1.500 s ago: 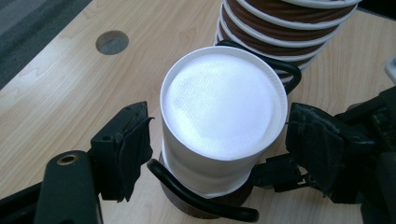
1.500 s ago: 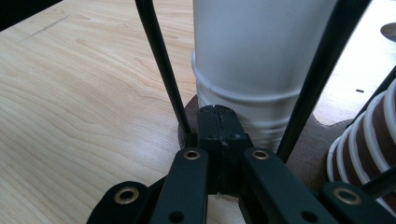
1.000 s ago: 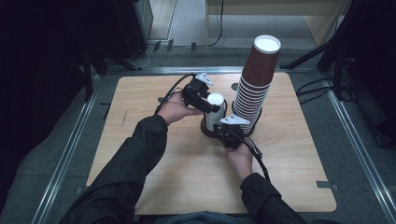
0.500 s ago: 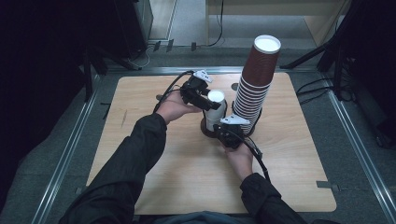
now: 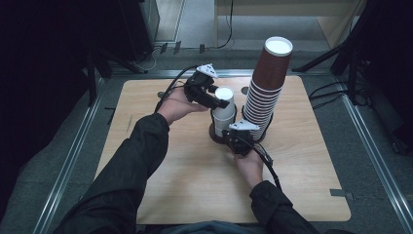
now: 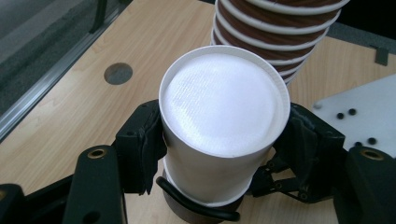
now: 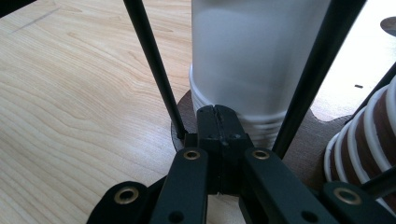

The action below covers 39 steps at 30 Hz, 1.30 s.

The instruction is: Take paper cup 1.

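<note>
Nearest the person, the right hand-held gripper point(image 5: 237, 137) has its jaws pressed together at the foot of the white cups point(image 5: 224, 109); whether they pinch the dark base point(image 5: 215, 134) beneath cannot be told, since that base is mostly hidden. Beyond it, the left hand-held gripper point(image 5: 217, 102) clamps the top white cup point(image 6: 223, 116) from both sides, upside down on the surface point(image 5: 146, 112). Farther right stands the brown stack point(image 5: 265, 85), its top cut off in the left gripper view.
</note>
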Tool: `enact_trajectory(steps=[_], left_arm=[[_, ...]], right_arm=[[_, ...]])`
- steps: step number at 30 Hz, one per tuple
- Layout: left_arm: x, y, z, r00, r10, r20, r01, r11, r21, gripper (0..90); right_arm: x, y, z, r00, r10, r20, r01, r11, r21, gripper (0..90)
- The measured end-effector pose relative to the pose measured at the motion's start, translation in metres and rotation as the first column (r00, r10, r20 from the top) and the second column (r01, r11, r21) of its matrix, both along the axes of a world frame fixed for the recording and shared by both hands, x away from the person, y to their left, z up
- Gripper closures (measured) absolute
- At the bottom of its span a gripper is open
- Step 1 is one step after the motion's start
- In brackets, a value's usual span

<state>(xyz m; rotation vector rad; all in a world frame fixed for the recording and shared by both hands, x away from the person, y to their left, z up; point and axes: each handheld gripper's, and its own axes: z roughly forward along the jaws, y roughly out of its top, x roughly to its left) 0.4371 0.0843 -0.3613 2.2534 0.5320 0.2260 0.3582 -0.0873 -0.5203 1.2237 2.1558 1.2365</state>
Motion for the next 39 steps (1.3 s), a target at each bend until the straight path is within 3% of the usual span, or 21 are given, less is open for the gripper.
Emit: enact_trajectory(steps=[11, 18, 25, 35, 39], left_arm=[[-0.011, 0.012, 0.03, 0.9997, 0.001, 0.024, 0.0, 0.9998, -0.019, 34.7], [-0.028, 0.015, 0.045, 0.9989, -0.016, 0.045, 0.016, 0.9999, -0.006, 34.7], [-0.043, 0.017, 0.051, 0.9977, -0.039, 0.055, 0.039, 0.9993, 0.001, 34.7], [-0.058, 0.026, 0.052, 0.9989, -0.033, 0.032, 0.034, 0.9991, -0.025, 34.7], [-0.064, 0.033, 0.048, 0.9994, -0.025, 0.024, 0.025, 0.9993, -0.029, 34.7]], right_arm=[[0.0, 0.0, 0.0, 1.0, 0.006, -0.001, -0.006, 1.0, -0.009, 89.7], [0.0, 0.0, 0.001, 1.0, 0.008, -0.003, -0.008, 1.0, -0.016, 89.7], [0.0, -0.001, 0.001, 1.0, 0.007, -0.007, -0.007, 1.0, -0.019, 89.7], [-0.004, -0.006, 0.009, 0.9996, 0.026, -0.004, -0.026, 0.999, -0.024, 89.7], [-0.01, -0.012, 0.017, 0.9968, 0.08, -0.011, -0.08, 0.996, -0.027, 87.8]])
